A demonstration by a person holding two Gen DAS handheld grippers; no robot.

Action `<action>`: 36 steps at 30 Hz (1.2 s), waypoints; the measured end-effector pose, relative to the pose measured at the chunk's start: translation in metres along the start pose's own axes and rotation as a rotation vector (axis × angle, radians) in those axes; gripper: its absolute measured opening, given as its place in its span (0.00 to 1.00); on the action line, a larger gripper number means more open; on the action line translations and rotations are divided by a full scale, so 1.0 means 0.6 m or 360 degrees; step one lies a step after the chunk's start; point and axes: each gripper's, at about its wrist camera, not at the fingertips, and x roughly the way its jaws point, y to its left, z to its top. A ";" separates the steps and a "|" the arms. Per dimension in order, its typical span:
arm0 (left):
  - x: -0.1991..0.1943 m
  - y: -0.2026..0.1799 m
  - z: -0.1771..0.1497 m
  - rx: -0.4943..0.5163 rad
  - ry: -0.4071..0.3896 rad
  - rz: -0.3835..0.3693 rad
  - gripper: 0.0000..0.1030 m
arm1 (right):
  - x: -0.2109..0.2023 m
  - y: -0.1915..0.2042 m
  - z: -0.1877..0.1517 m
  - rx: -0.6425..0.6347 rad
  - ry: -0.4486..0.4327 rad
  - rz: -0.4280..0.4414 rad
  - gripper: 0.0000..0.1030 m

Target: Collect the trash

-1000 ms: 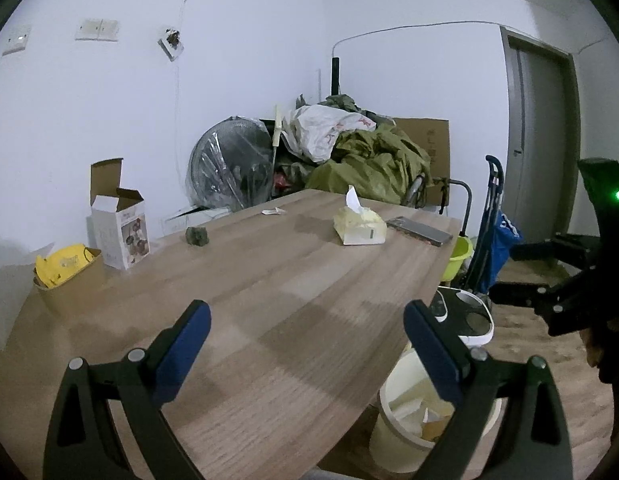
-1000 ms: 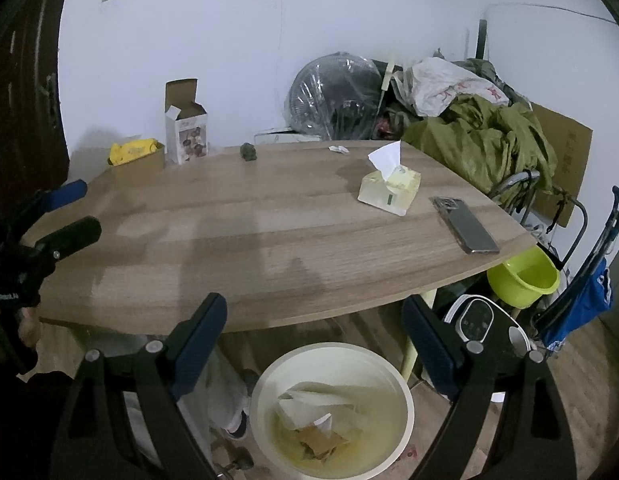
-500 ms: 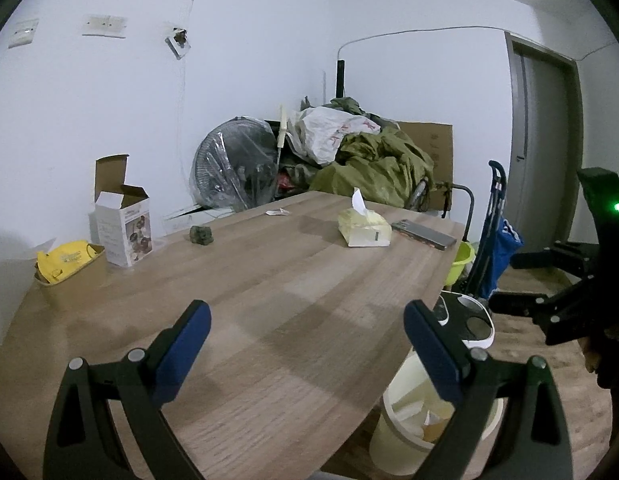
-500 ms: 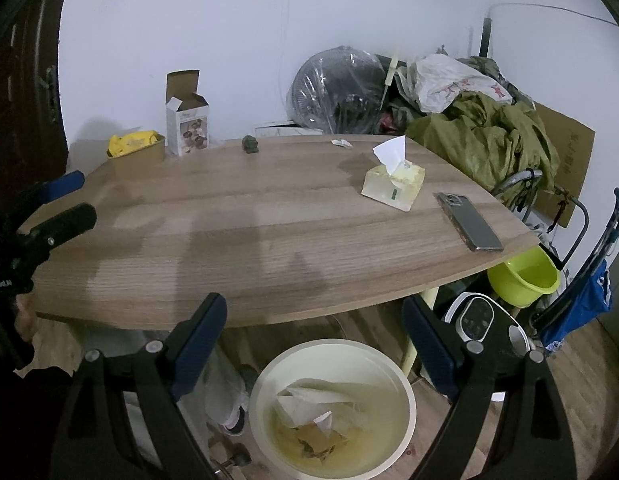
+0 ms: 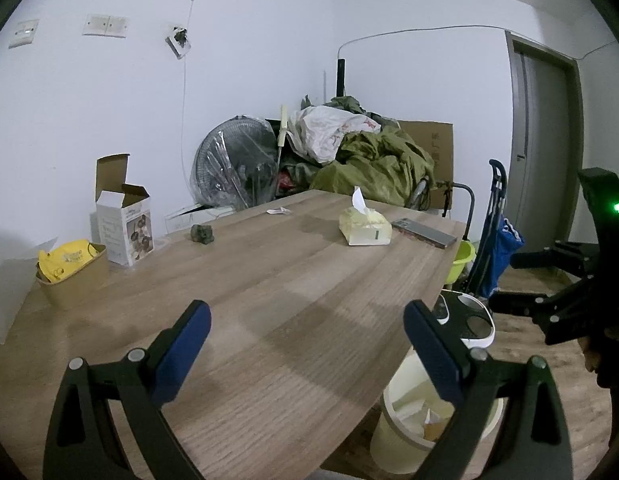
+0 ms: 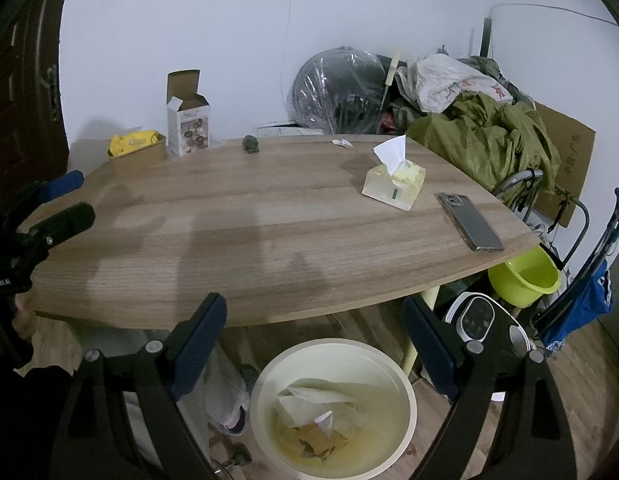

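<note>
My left gripper (image 5: 307, 350) is open and empty above the near part of the wooden table (image 5: 277, 296). My right gripper (image 6: 313, 338) is open and empty, just off the table's edge above a cream trash bin (image 6: 401, 384) that holds crumpled paper. The bin also shows in the left wrist view (image 5: 393, 432). A small white paper scrap (image 6: 342, 143) and a dark crumpled lump (image 6: 251, 145) lie at the table's far side. They also show in the left wrist view as the scrap (image 5: 279, 211) and the lump (image 5: 202, 234).
A tissue pack (image 6: 394, 182), a phone (image 6: 470, 221), an open white carton (image 6: 188, 120) and a brown box with a yellow packet (image 6: 136, 151) sit on the table. A green basin (image 6: 523, 276), a white scale (image 6: 483, 320) and a blue cart stand on the floor to the right.
The left wrist view has swung slightly left and tilted up, so more wall shows. The right gripper has stayed above the bin. Both stay open.
</note>
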 end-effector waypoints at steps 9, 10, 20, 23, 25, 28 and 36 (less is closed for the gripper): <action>-0.006 0.003 0.001 0.0013 -0.0004 0.0008 0.94 | -0.003 -0.002 -0.005 0.0006 -0.0002 -0.0003 0.86; -0.006 0.004 0.002 0.0015 -0.0005 0.0008 0.94 | -0.003 -0.002 -0.005 0.0006 -0.0001 -0.0005 0.86; -0.007 0.001 0.004 0.0023 0.0001 0.0006 0.94 | -0.003 -0.003 -0.005 0.0007 -0.0002 -0.0006 0.86; -0.008 -0.001 0.005 0.0041 0.0007 0.0002 0.94 | -0.004 -0.003 -0.005 0.0008 -0.0003 -0.0006 0.86; -0.008 -0.001 0.007 0.0054 0.0007 0.0003 0.94 | -0.004 -0.003 -0.005 0.0010 -0.0003 -0.0008 0.86; -0.008 0.001 0.010 0.0060 0.0000 0.0002 0.94 | -0.005 -0.004 -0.005 0.0013 -0.0004 -0.0009 0.86; -0.007 0.003 0.011 0.0067 -0.0001 -0.0004 0.94 | -0.005 -0.004 -0.005 0.0015 -0.0005 -0.0008 0.86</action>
